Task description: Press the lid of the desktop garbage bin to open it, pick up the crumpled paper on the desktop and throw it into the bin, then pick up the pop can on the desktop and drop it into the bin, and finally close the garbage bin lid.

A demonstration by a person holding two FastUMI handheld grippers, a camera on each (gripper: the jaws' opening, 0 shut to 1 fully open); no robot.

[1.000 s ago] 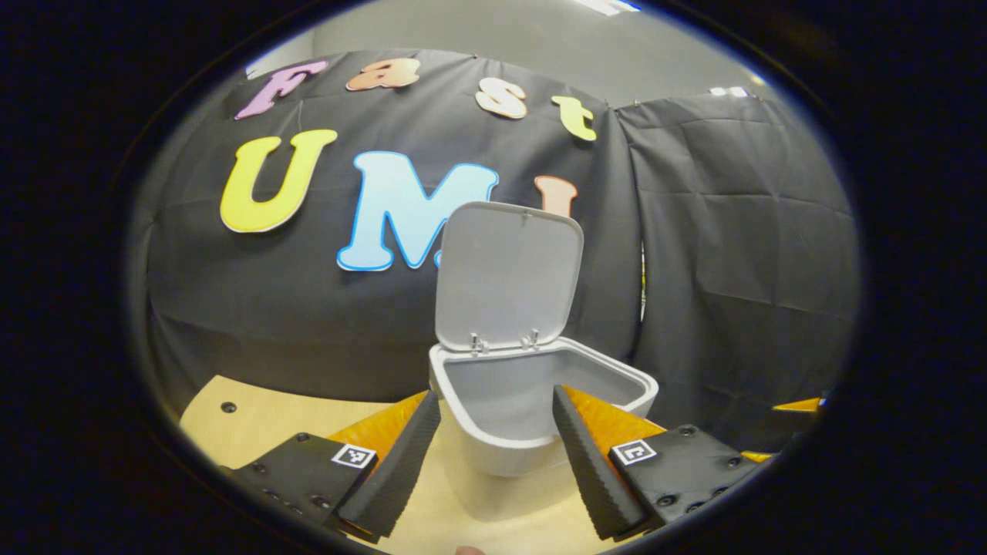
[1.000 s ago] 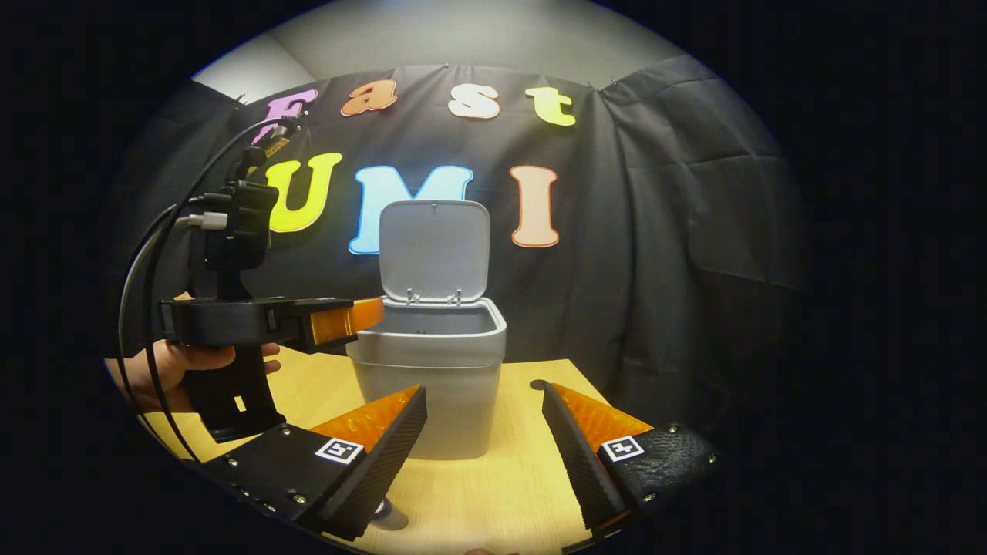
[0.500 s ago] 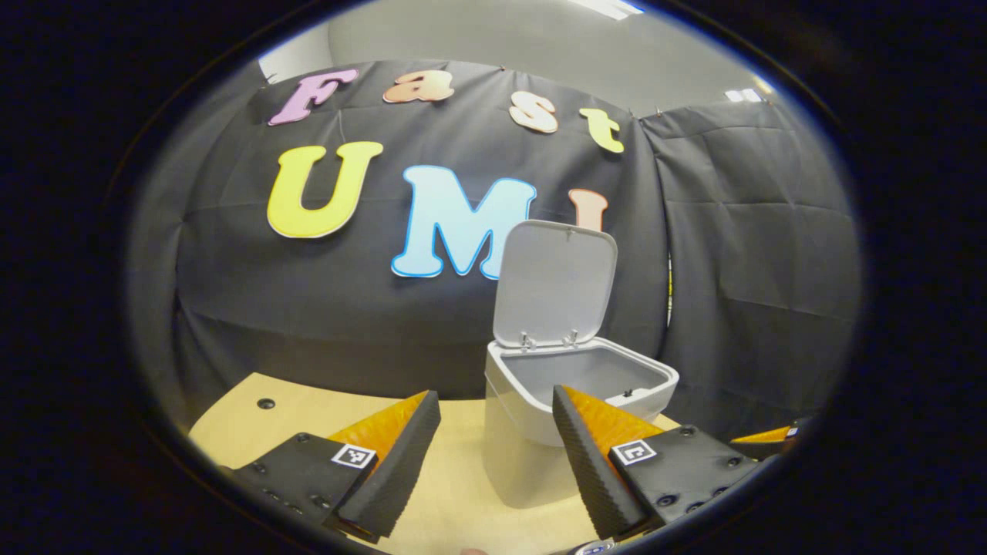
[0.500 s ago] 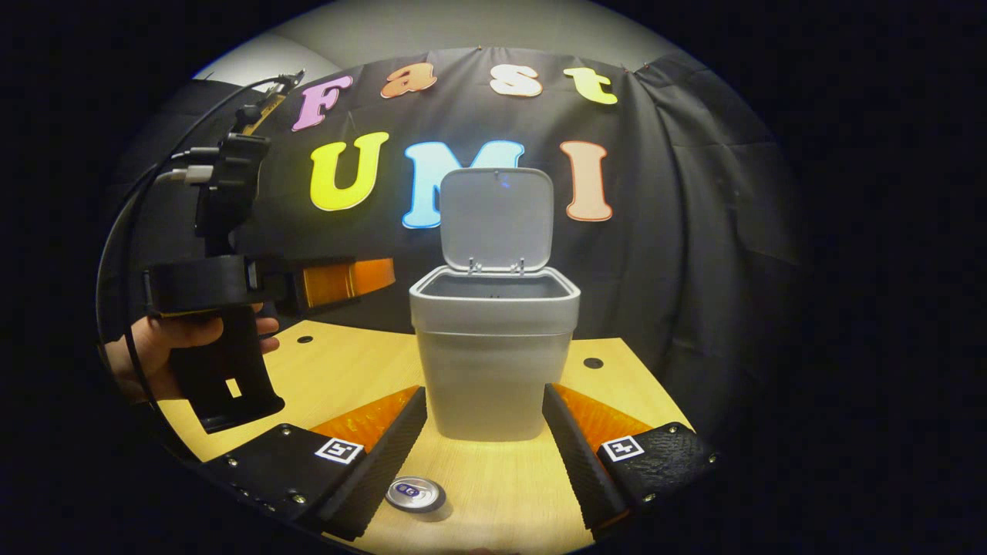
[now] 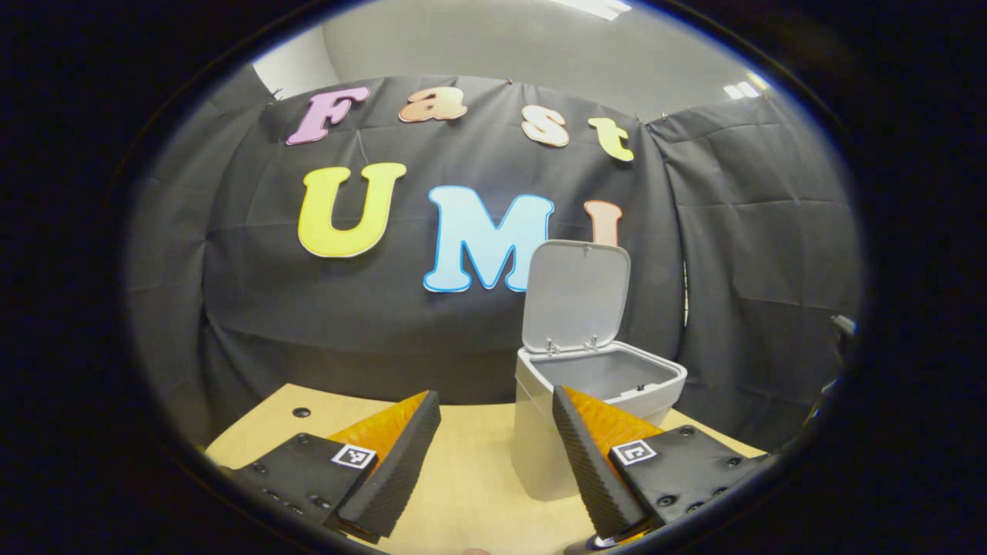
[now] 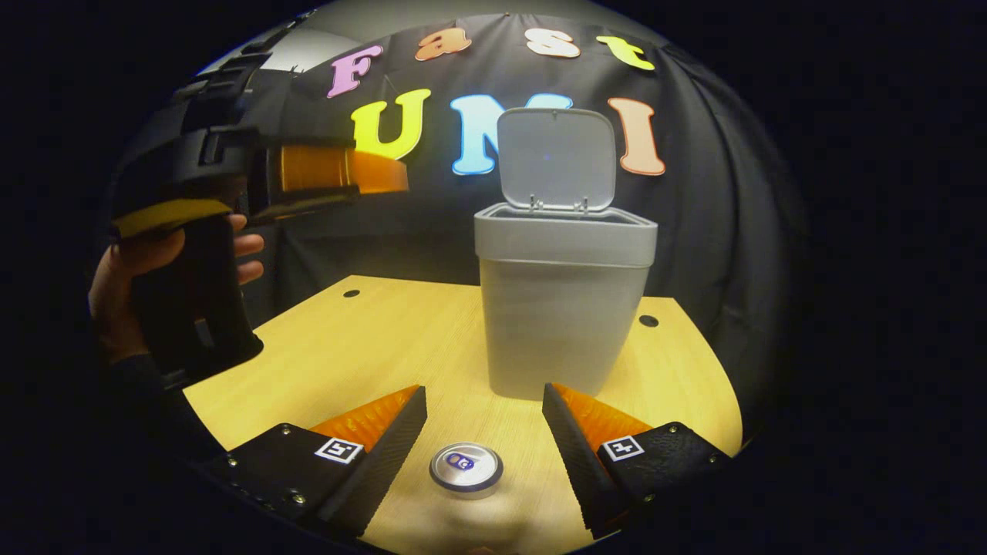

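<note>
The grey bin (image 6: 564, 308) stands on the wooden table with its lid (image 6: 557, 158) swung up and open. A pop can (image 6: 466, 467) stands upright in front of it; I see its silver top from above, between the spread fingers of my right gripper (image 6: 484, 447), which is open and above it. In the left gripper view the bin (image 5: 570, 416) is ahead to the right, lid (image 5: 577, 297) raised, inside shaded. My left gripper (image 5: 493, 455) is open and holds nothing. That gripper (image 6: 339, 171) also appears high at the left of the right gripper view, held by a hand (image 6: 116, 285).
The light wooden table (image 6: 370, 347) has small dark holes near its back edge. Black cloth walls close off the back and right side. The tabletop left of the bin is bare wood.
The right gripper has tilted down and pulled back, bringing the pop can fully between its fingers. The left gripper has drawn back and left from the bin, which now looks smaller and farther right.
</note>
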